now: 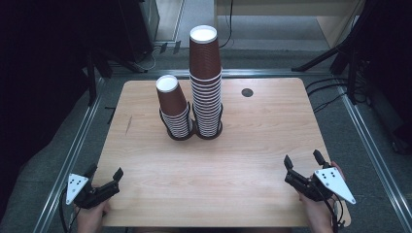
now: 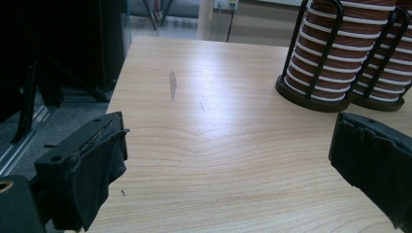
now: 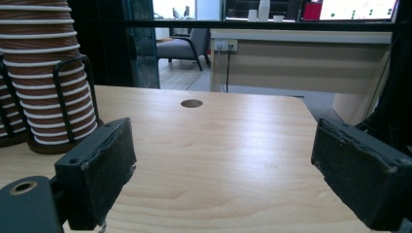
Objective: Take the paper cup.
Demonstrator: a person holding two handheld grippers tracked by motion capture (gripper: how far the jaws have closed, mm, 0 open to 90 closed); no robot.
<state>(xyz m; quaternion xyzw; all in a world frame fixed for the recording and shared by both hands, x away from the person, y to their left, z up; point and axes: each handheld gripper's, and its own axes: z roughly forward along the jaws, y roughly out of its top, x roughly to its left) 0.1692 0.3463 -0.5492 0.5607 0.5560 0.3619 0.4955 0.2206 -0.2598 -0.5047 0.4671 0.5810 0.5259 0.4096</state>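
I read no brand, label or writing on anything here; the cups are plain brown with white rims. My left gripper [image 1: 104, 175] rests at the near left corner of the table [image 1: 233, 194], jaws spread wide with nothing between them. My right gripper [image 1: 303, 161] sits near the near right edge, jaws likewise apart and holding nothing.

The short stack of cups [image 1: 173, 107] and the tall stack of cups [image 1: 206, 73] stand upside down side by side in a black wire holder [image 1: 194, 132], towards the far middle of the table and well apart from both grippers. In the left gripper view the holder's round bases [image 2: 311, 99] touch each other.

Between the grippers and the holder lies a broad stretch of bare wood. A dark round hole [image 1: 247, 92] sits near the far edge, right of the tall stack. A grey scuff mark [image 2: 172, 85] shows on the left side.
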